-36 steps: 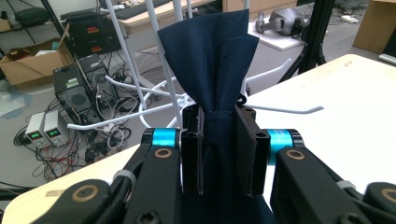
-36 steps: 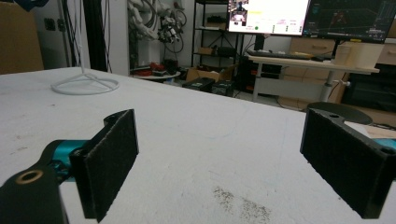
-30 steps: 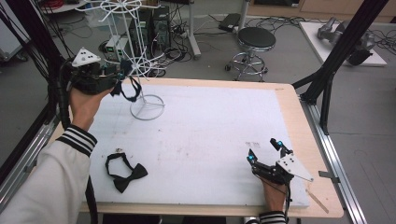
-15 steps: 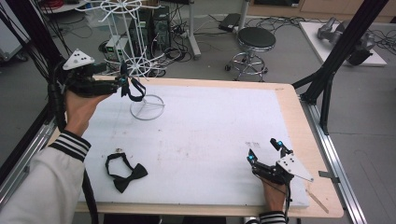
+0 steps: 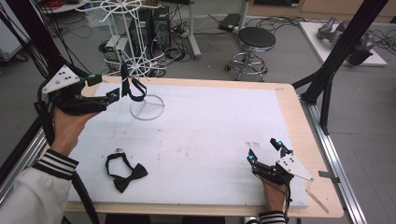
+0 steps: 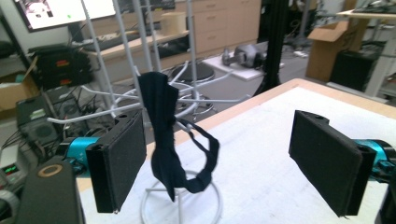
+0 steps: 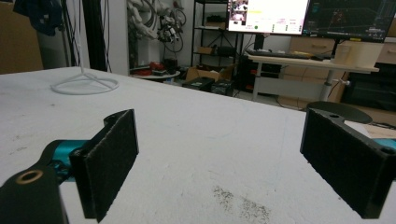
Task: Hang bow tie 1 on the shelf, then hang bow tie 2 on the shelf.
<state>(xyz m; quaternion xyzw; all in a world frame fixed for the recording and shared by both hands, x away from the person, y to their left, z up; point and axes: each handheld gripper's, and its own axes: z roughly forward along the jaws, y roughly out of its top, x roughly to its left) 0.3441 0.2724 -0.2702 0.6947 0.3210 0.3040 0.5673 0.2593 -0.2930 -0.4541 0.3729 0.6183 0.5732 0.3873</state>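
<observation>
A black bow tie (image 5: 130, 86) hangs by its strap from a lower arm of the white wire rack (image 5: 147, 108) at the table's back left. My left gripper (image 5: 109, 87) is just to its left and open. Its jaws have just opened, and the pads do not touch the tie. In the left gripper view the tie (image 6: 163, 130) dangles just beyond the left pad (image 6: 119, 163). A second black bow tie (image 5: 125, 171) lies flat near the front left. My right gripper (image 5: 265, 150) rests open at the front right, with nothing between its jaws.
The white mat (image 5: 210, 126) covers a wooden table (image 5: 299, 121). A stool (image 5: 256, 39) and cables stand on the floor beyond the far edge. Black frame posts (image 5: 336, 60) rise at the right. The rack's round base (image 7: 84, 85) shows far off in the right gripper view.
The left gripper has let go of the bow tie, which now hangs on the rack. The gripper has drawn back to the left and a little down. The right gripper has not moved.
</observation>
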